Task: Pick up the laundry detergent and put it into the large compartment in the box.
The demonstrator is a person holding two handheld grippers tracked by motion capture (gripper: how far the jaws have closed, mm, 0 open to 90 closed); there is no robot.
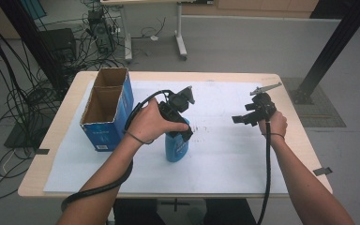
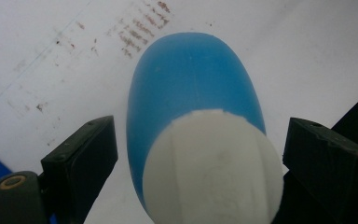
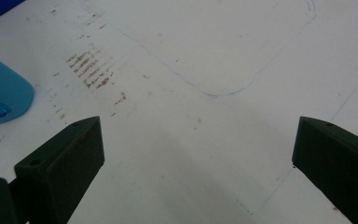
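Left gripper view puts the blue bottle [image 2: 193,88] dead centre, its white cap [image 2: 213,168] between my jaws, which stand spread with a gap on each side. From above, the bottle [image 1: 176,146] stands upright on the white sheet [image 1: 225,154], at about three o'clock from the blue carton [image 1: 107,108]. I judge the grasp is next: I'd lower the left gripper [image 1: 182,125] squarely, close evenly below the cap, avoid tipping. My right gripper [image 1: 243,118] hangs released, well apart.
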